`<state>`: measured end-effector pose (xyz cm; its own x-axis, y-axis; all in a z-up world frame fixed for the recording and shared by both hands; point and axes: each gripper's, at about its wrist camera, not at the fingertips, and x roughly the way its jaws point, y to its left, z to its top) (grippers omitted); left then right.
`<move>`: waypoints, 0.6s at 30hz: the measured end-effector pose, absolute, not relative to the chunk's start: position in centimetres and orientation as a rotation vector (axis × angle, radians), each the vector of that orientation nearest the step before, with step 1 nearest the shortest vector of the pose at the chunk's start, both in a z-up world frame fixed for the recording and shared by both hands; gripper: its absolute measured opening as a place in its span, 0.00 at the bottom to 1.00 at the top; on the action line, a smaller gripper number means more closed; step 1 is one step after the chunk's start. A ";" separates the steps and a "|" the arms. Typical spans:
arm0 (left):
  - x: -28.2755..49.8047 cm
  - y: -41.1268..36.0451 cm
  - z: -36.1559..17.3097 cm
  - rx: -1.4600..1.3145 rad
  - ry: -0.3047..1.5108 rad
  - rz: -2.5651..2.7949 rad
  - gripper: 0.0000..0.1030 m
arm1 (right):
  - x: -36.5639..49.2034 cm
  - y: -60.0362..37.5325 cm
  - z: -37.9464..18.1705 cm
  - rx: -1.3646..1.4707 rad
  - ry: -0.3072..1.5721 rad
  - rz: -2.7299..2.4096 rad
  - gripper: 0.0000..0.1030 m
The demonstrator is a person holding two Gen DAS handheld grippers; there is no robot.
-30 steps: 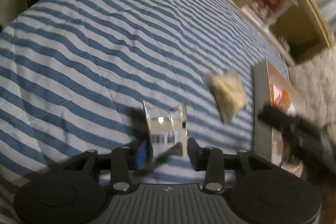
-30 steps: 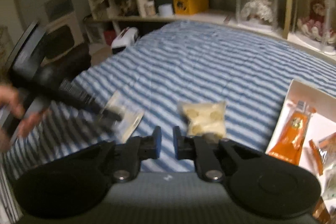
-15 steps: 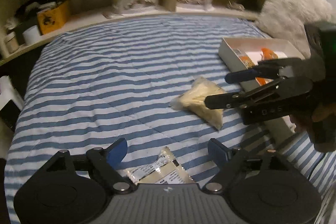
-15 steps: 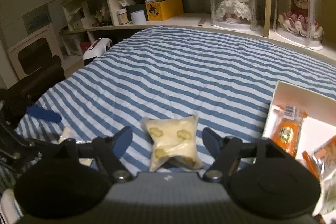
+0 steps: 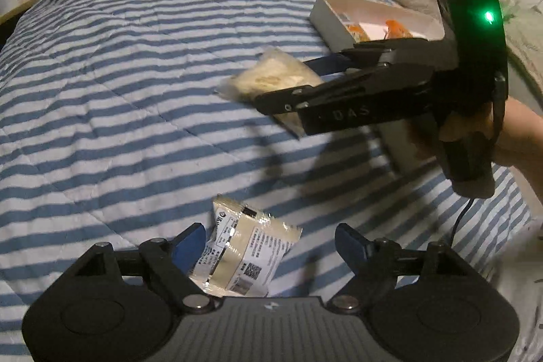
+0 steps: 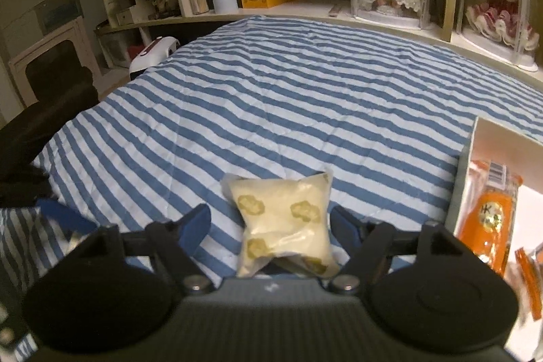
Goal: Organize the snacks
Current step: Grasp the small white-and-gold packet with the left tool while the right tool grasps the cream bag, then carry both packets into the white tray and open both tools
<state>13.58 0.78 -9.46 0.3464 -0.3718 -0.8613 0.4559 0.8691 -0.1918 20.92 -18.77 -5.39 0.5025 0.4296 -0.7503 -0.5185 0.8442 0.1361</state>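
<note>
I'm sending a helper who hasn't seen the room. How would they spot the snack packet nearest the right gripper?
On the blue-striped bed, look just left of the white box at its edge. The puffy cream packet lies flat there between the open right gripper fingers. Yellowish blotches mark it, unlike the orange packet inside the box.

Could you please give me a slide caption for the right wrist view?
Open right gripper straddles a cream snack pouch on the striped bedspread, beside the white box of orange packets.

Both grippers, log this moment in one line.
left gripper: open, over printed packet | right gripper: open, around cream pouch | box: holds snacks
</note>
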 end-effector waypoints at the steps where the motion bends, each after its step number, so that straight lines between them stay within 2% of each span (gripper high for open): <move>1: 13.4 0.5 -9.5 0.111 1.094 -0.534 0.74 | 21.1 -18.8 -5.5 -0.112 0.880 0.577 0.78; 4: 12.8 0.0 -9.7 0.171 1.103 -0.536 0.64 | 20.9 -18.5 -5.7 -0.148 0.895 0.552 0.66; 5: 12.6 -0.1 -9.8 0.189 1.105 -0.538 0.61 | 20.8 -18.5 -5.7 -0.167 0.897 0.540 0.56; 7: 12.4 -0.4 -9.9 0.226 1.106 -0.539 0.58 | 20.7 -18.7 -5.5 -0.150 0.906 0.549 0.55; 10: 11.8 -0.6 -9.8 0.266 1.107 -0.547 0.45 | 20.5 -18.8 -5.3 -0.142 0.920 0.547 0.54; 18: 11.7 -0.3 -9.5 0.234 1.073 -0.512 0.44 | 19.4 -19.5 -4.3 -0.135 0.905 0.548 0.53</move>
<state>11.67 -0.29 -9.47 0.3751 -0.2846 -0.8822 0.5068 0.8598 -0.0619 19.39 -19.54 -4.27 0.4915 0.3942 -0.7766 -0.5053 0.8553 0.1144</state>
